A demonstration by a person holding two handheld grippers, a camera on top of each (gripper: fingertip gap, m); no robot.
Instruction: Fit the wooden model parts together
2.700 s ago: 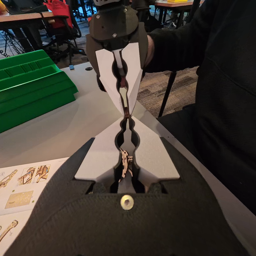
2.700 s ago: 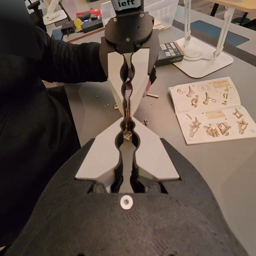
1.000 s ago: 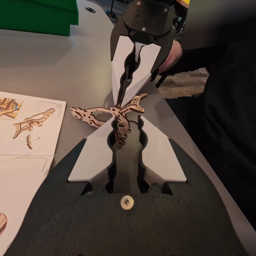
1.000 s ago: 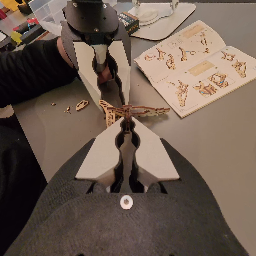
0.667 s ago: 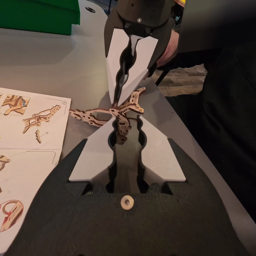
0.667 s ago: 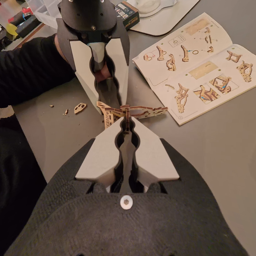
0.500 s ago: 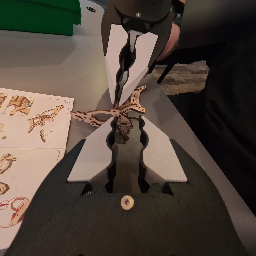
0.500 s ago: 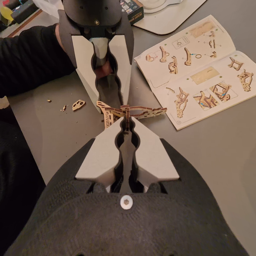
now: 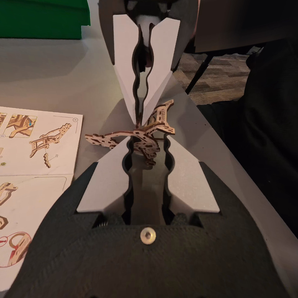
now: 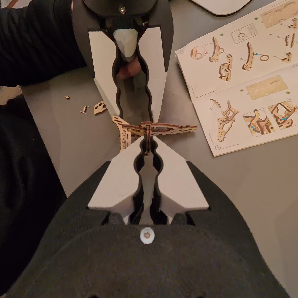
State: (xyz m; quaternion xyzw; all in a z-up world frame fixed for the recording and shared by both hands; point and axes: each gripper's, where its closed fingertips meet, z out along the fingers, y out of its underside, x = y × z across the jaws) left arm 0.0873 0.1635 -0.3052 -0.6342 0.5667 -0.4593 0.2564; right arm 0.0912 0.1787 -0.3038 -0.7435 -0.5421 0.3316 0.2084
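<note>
A laser-cut wooden model (image 10: 169,127) of several slotted parts sits low at the table, between the two grippers. My right gripper (image 10: 148,137) is shut on a thin upright part at the model's middle. In the left wrist view it comes in from the top (image 9: 139,123), tips pinched on that part. My left gripper (image 9: 146,138) is open, its fingers to either side of the model (image 9: 111,139). In the right wrist view the left gripper (image 10: 137,118) stands opposite, jaws apart just behind the model. I cannot tell whether its fingers touch the wood.
An open instruction booklet (image 10: 241,96) lies right of the model; it also shows in the left wrist view (image 9: 40,137). A wooden scrap (image 10: 100,107) and crumbs lie to the left. A green bin (image 9: 40,19) stands at the back. The table edge and a person's dark clothing (image 9: 266,112) are close. The tips of both grippers are at nearly the same place.
The two grippers came down from mid-air to the table with the model. The left gripper has opened and let go; the right stays shut. The grippers have since drawn closer together.
</note>
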